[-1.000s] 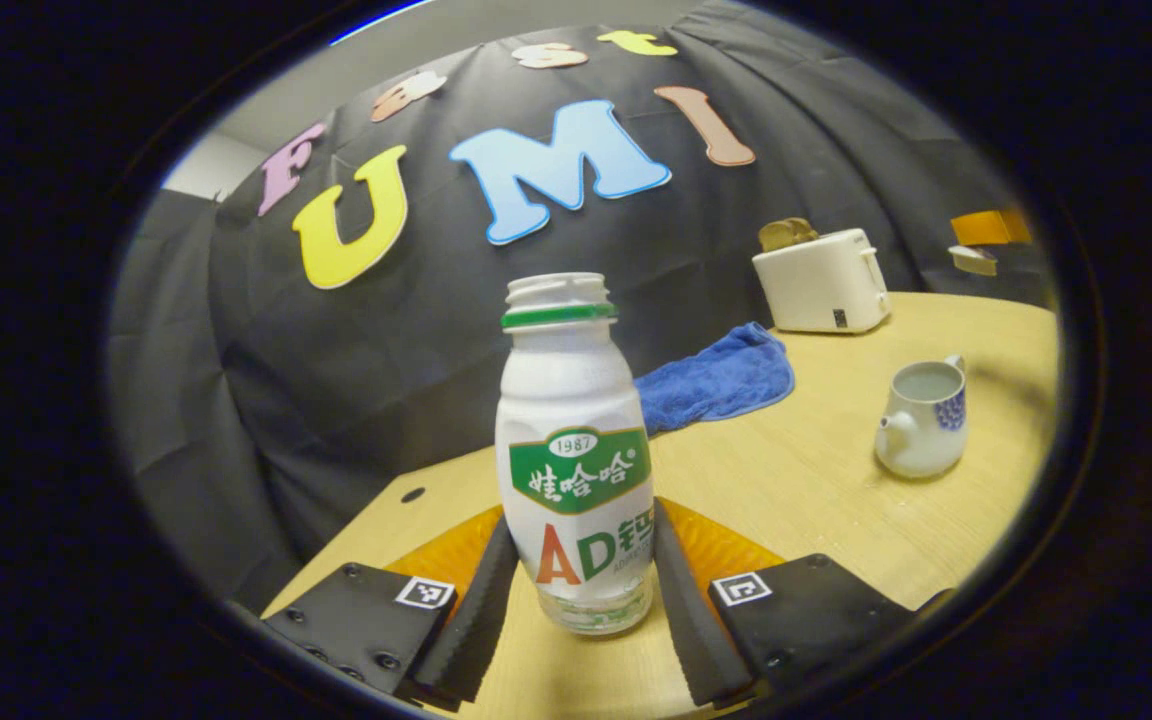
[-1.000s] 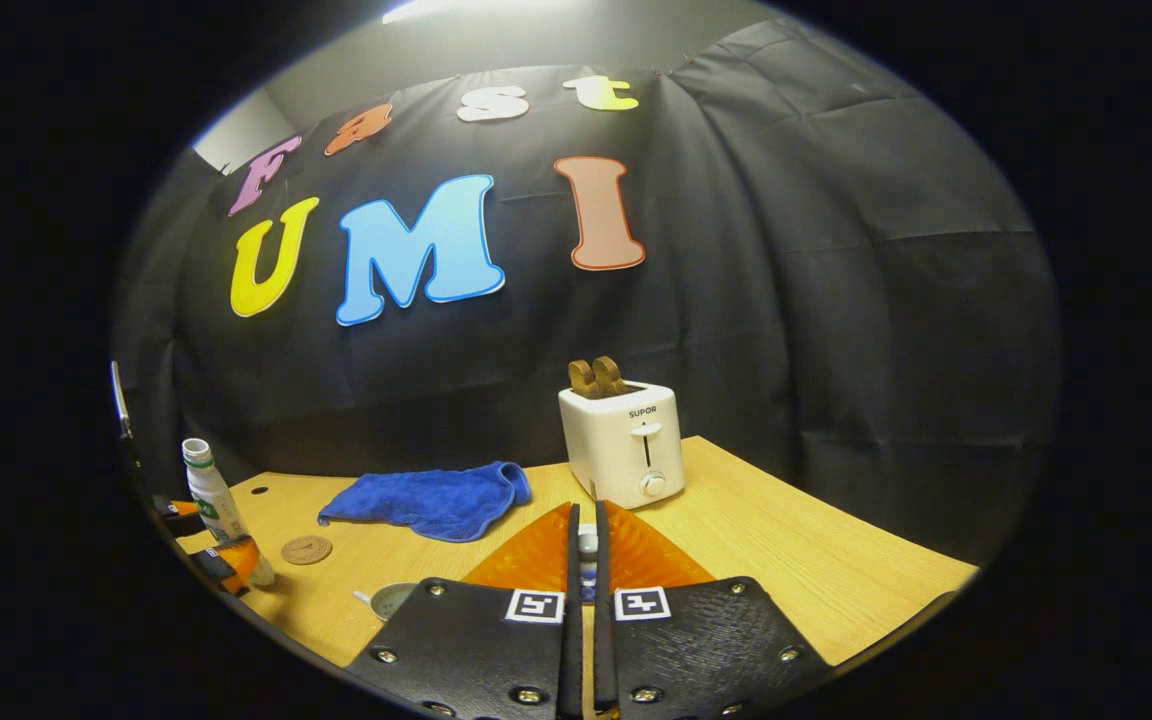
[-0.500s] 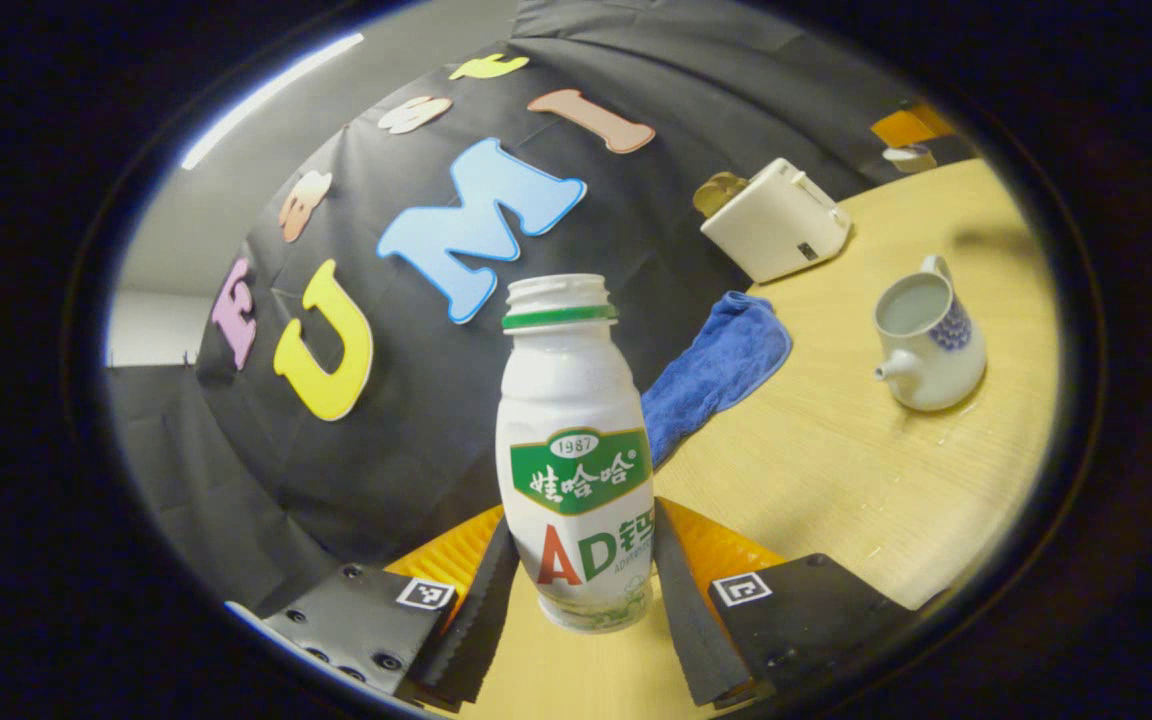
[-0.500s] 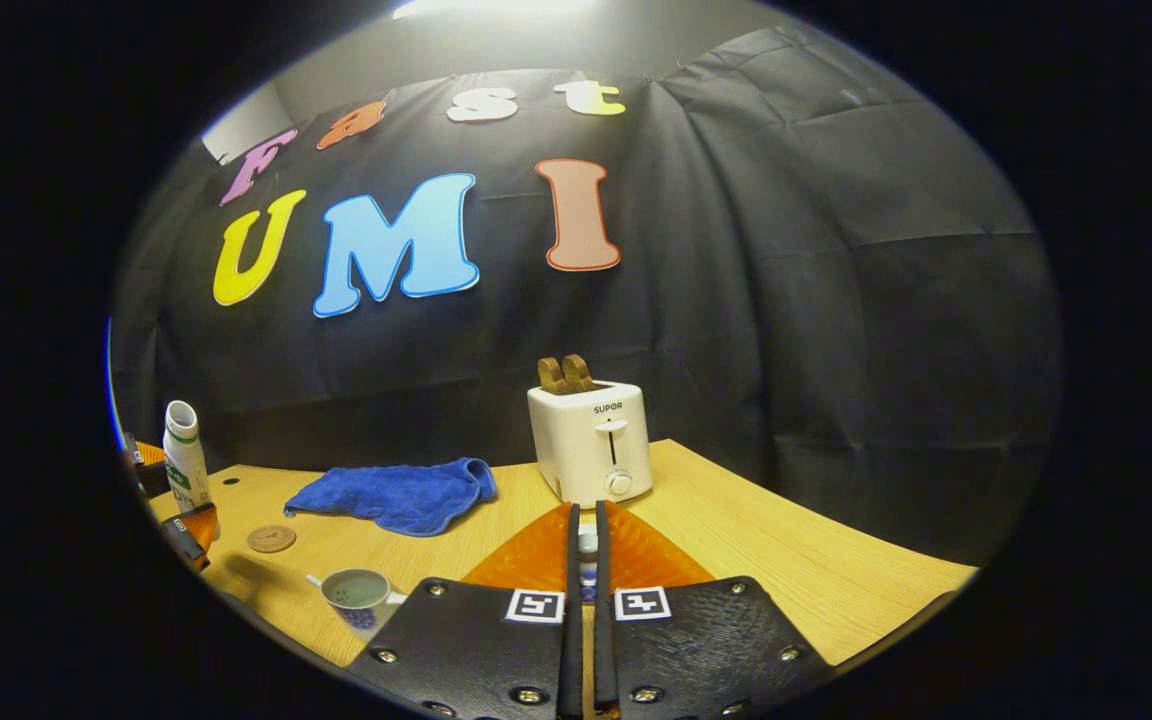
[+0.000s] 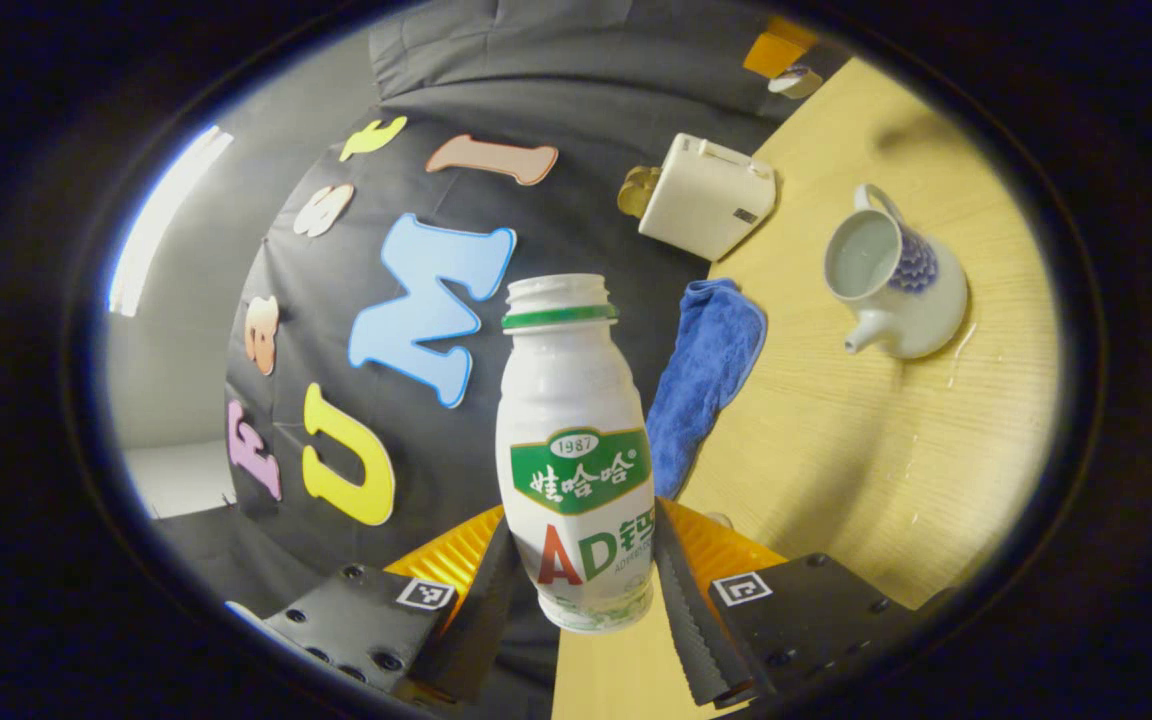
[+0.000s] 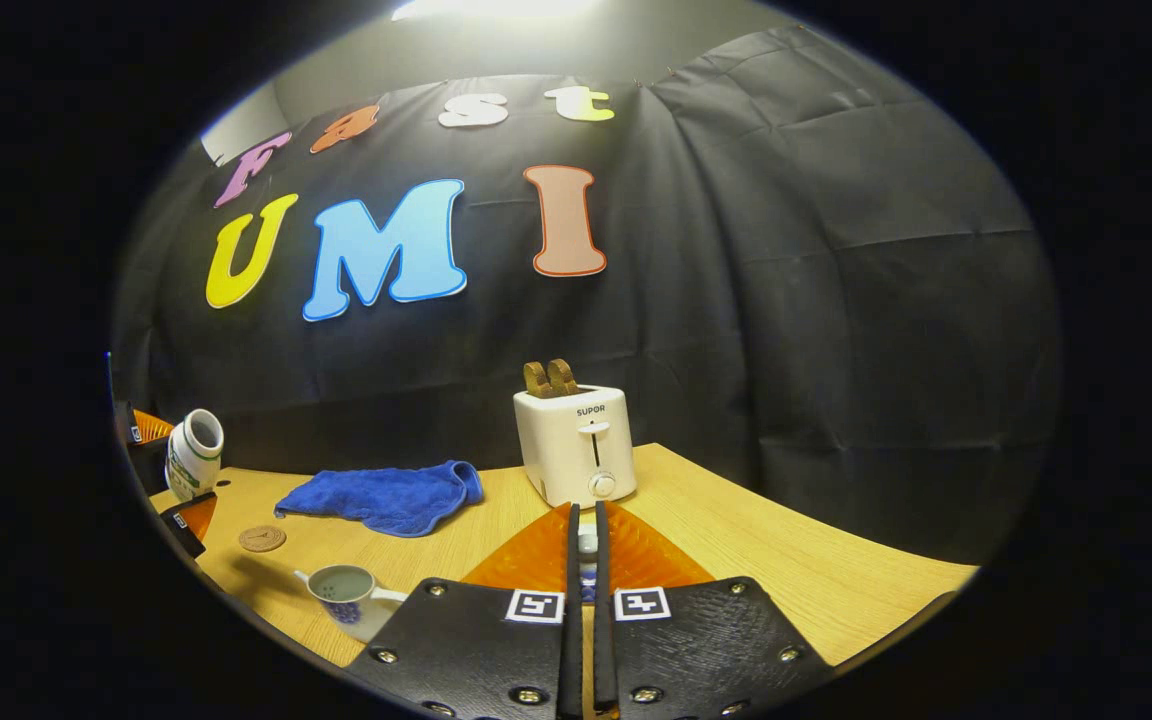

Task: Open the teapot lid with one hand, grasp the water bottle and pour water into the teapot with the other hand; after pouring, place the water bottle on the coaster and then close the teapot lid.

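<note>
L gripper (image 5: pixel 586 590): both fingers clamped on lower body of the water bottle (image 5: pixel 576 450), one finger each side, bottle sticking out fwd along the fingers w/ cap off, open neck at far end. In right gripper view the same bottle (image 6: pixel 192 452) sits far left, tipped over toward the teapot, mouth facing the camera, L gripper (image 6: pixel 161 475) gripping it above the tabletop.

Teapot (image 5: pixel 894 282) lies fwd and right of the L fingers, well apart from bottle mouth; lid off, opening bare, spout pointing back toward the fingers, blue pattern on side. In right gripper view teapot (image 6: pixel 348 592) is just left of the R fingers, low, near edge of view.

R gripper (image 6: pixel 584 560): fingers nearly together, pinching a small pale piece w/ blue on it between the tips, presumably the teapot lid (image 6: pixel 586 548), mostly hidden so can't be sure.

Coaster (image 6: pixel 262 539): round, brown, flat on wooden table (image 6: pixel 786 560), left of R fingers, between bottle and teapot, nothing on it.

Blue towel (image 6: pixel 381 498) crumpled beyond coaster. White toaster (image 6: pixel 576 445) w/ toast in slots straight ahead of R fingers; in left gripper view toaster (image 5: pixel 706 195) and towel (image 5: pixel 706 375) are past the bottle's right side.
</note>
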The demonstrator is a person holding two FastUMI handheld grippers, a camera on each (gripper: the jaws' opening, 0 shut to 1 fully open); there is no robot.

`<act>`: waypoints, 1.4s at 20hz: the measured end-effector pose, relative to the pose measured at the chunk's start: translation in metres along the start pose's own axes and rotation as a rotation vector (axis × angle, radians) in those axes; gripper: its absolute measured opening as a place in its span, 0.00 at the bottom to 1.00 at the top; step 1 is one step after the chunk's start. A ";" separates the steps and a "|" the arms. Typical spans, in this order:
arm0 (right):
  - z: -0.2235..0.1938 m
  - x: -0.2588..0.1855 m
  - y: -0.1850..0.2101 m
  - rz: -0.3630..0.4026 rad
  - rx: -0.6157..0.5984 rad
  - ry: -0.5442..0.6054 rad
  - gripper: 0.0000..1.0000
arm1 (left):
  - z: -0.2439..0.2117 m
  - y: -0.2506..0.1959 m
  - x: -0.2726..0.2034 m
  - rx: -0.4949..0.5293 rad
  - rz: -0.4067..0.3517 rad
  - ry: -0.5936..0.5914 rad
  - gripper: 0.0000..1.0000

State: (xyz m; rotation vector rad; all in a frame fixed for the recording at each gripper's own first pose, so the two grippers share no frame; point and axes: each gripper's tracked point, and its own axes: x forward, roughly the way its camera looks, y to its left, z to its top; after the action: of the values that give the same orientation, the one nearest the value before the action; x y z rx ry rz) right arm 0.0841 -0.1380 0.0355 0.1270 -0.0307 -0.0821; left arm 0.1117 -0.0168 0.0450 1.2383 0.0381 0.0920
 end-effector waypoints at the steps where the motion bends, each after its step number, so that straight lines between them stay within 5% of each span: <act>1: 0.000 0.000 -0.001 -0.002 0.002 0.001 0.04 | 0.005 0.000 0.000 0.036 0.008 -0.005 0.84; 12: 0.002 -0.004 -0.002 0.004 0.015 -0.007 0.04 | 0.026 -0.004 0.004 0.313 0.045 -0.029 0.78; 21: 0.002 -0.004 -0.002 0.007 0.022 -0.008 0.04 | 0.034 -0.006 0.007 0.412 0.067 -0.043 0.84; 28: 0.002 -0.003 -0.003 0.007 0.029 -0.007 0.04 | 0.040 -0.002 0.007 0.473 0.089 -0.054 0.78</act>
State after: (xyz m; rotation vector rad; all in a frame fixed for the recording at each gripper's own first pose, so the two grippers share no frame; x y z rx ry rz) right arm 0.0806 -0.1409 0.0371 0.1557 -0.0390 -0.0753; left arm 0.1219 -0.0543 0.0564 1.7147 -0.0446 0.1315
